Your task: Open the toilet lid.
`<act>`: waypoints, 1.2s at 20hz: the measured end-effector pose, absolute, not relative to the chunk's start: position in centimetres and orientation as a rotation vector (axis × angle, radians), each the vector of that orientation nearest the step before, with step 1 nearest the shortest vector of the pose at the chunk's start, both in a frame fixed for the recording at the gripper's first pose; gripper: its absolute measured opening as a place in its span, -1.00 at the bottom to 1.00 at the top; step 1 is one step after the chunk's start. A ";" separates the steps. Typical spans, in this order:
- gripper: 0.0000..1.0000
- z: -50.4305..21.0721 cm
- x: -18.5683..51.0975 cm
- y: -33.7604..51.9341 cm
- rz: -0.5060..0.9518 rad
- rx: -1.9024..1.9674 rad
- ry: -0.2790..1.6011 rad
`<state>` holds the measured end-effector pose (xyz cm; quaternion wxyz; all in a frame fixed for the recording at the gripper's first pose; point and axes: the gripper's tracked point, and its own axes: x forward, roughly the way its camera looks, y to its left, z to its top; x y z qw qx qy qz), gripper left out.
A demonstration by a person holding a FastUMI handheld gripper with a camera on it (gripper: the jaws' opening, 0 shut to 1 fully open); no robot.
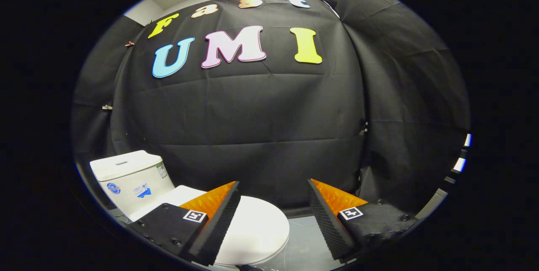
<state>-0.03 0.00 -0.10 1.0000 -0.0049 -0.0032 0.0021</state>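
Gripper released, held above closed toilet lid.

Fingers spread wide apart, gripping nothing, tips clear of all surfaces. Left finger overlapping near part of lid; right finger over grey floor beside bowl. Lid white, oval, lying flat and shut on toilet, showing partly between fingers and partly behind left finger. Tank white, boxy, beyond left finger, with flush button on top and stickers on front and side. Toilet turned at an angle, tank end farther away, rounded front end nearer gap between fingers. Black cloth wall standing well beyond fingers, behind toilet.
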 end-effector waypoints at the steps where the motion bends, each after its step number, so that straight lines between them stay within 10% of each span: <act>1: 0.97 -0.1 -0.1 0.0 0.005 -0.010 -0.006; 24: 0.96 0.7 -0.2 0.5 0.050 -0.051 -0.033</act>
